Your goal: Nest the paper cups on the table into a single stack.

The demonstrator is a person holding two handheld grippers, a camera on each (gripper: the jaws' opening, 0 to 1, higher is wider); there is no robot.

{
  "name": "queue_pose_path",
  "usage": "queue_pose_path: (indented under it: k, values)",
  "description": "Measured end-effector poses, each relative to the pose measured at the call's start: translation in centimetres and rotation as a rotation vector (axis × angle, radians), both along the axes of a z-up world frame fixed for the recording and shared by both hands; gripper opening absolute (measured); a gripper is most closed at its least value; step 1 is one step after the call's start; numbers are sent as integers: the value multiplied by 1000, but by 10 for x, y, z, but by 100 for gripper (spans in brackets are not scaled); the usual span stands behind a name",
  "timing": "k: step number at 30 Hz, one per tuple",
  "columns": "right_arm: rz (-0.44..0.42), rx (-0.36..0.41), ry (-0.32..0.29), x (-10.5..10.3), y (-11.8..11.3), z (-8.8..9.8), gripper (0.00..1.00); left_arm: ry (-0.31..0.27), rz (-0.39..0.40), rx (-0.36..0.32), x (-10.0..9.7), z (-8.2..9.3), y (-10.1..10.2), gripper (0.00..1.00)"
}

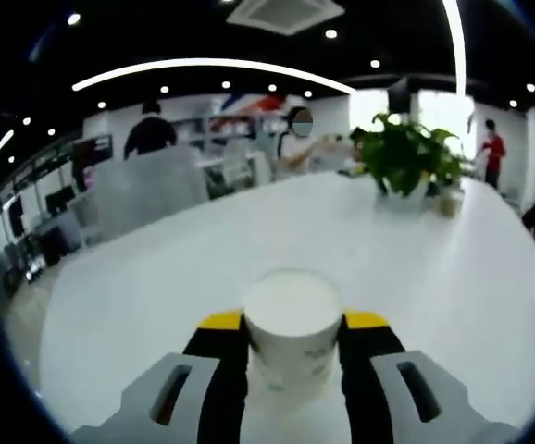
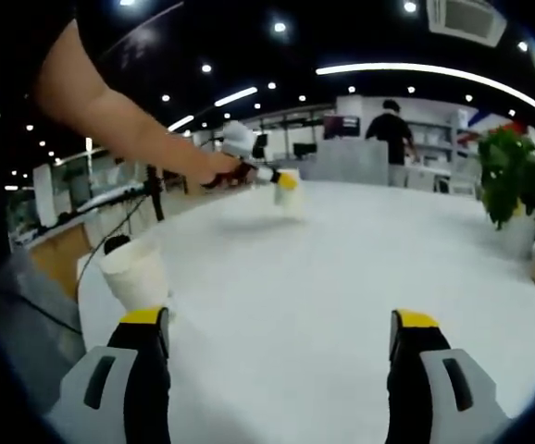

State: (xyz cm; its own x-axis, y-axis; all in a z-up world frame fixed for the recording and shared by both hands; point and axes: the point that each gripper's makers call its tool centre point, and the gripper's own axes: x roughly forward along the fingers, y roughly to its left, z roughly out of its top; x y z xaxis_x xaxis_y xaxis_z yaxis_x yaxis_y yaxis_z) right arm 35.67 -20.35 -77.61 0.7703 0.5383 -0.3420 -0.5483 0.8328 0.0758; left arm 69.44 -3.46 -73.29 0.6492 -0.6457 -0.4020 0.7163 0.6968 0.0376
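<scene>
Left gripper [image 1: 292,326], seen in the left gripper view, is clenched on a white paper cup [image 1: 292,333]: its two black jaws with yellow tips press the cup's sides. The cup stands upright with its round open mouth up, plain white inside, with faint grey print low on its wall. It is near the edge of a wide white table [image 1: 249,240]. Far across the table stands a green leafy plant in a white pot [image 1: 406,157], with a small cup-like thing just beside it, too blurred to make out. Beyond the table lies an open office with desks, screens, round ceiling lights, a long curved light strip, and several people standing well away.

In the right gripper view, the right gripper [image 2: 281,328] is released, its yellow-tipped jaws spread wide over bare table. A second white paper cup [image 2: 135,274] stands tilted, mouth up, just above the jaw on the left of this view, at the table's edge; whether it touches the jaw cannot be told. Farther off, a person's bare forearm [image 2: 110,111] reaches in from the upper left, holding the left gripper with the first cup over the white table. The green plant stands at the right edge of this view, and a person in dark clothing stands beyond the table.
</scene>
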Motion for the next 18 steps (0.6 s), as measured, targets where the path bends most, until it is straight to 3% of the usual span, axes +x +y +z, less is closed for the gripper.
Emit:
queue_pose_path:
  k: [5, 11, 18]
  values:
    - [8, -2, 3, -2, 2, 0, 98, 27, -30, 14, 0, 18, -3, 36]
    - [14, -9, 6, -1, 0, 0, 98, 13, -34, -22, 7, 50, -9, 36]
    - [21, -34, 0, 4, -5, 3, 100, -12, -63, -2, 9, 74, -13, 35]
